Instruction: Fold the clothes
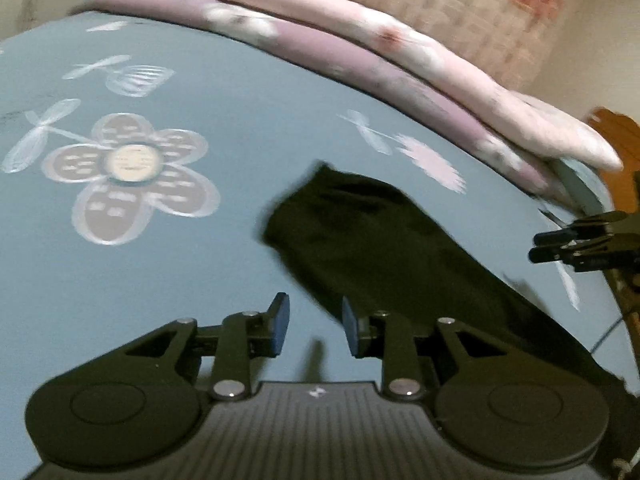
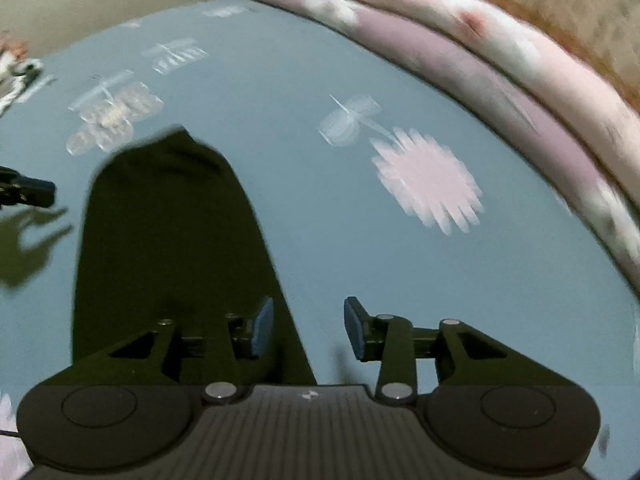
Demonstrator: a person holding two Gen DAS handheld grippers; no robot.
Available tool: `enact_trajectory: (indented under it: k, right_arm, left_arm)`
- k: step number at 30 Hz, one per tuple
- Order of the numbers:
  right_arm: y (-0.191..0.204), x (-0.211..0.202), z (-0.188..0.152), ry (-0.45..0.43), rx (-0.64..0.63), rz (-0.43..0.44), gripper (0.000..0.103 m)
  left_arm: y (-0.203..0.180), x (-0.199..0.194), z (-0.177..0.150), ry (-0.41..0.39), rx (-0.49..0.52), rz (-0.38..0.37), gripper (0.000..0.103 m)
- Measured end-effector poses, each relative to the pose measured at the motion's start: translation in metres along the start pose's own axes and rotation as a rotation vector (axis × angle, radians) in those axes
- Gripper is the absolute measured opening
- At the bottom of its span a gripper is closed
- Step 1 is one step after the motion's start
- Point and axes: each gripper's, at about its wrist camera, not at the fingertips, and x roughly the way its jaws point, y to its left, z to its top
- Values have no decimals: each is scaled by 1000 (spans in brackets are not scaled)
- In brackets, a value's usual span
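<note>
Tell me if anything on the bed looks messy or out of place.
Nothing stands out. The black garment lies flat as a long strip on the blue sheet, and both claws, left and right, are open and empty.

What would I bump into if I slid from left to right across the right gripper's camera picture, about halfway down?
Left gripper's tip → black garment → bare blue bedsheet → pink spiky flower print → purple folded blanket → pink floral blanket.
</note>
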Motion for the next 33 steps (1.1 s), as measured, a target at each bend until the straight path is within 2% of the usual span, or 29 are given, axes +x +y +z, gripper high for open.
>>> enact_trajectory:
  k: [4, 8, 12, 13, 14, 16, 19, 22, 24, 27, 30, 33]
  right_arm:
    - [-28, -3, -55, 73, 106, 3, 44]
    - [-36, 8, -99, 112, 167, 32, 44]
    - [-39, 10, -116, 61, 197, 55, 44]
    - [-37, 9, -117, 54, 190, 68, 34]
    - [-35, 8, -117, 47, 182, 80, 19]
    - [-25, 8, -118, 46, 124, 67, 7]
    - [-25, 3, -117, 25, 101, 24, 5]
    - [-39, 0, -115, -1, 159, 23, 5]
    - [-42, 7, -117, 29, 185, 26, 7]
    - [-34, 3, -115, 26, 158, -22, 16]
    - [-24, -17, -111, -19, 158, -64, 23]
    - [-8, -36, -114, -35, 176, -83, 34]
  left_arm:
    - [-35, 16, -7, 31, 68, -91, 34]
    - [-63, 34, -17, 74, 129, -129, 35]
    - [-88, 53, -27, 117, 181, -155, 36]
    - [-90, 56, -29, 130, 180, -147, 37]
    - [-92, 58, -30, 140, 183, -140, 37]
    - [-94, 61, -34, 152, 196, -134, 39]
    - [-97, 62, -37, 161, 213, -126, 42]
    - [-100, 59, -36, 159, 229, -119, 43]
    - [-102, 57, -36, 158, 240, -115, 43]
    - [-104, 54, -35, 157, 256, -108, 43]
    - [-105, 54, -27, 135, 268, -114, 46]
    - [-109, 64, -15, 126, 292, -91, 46]
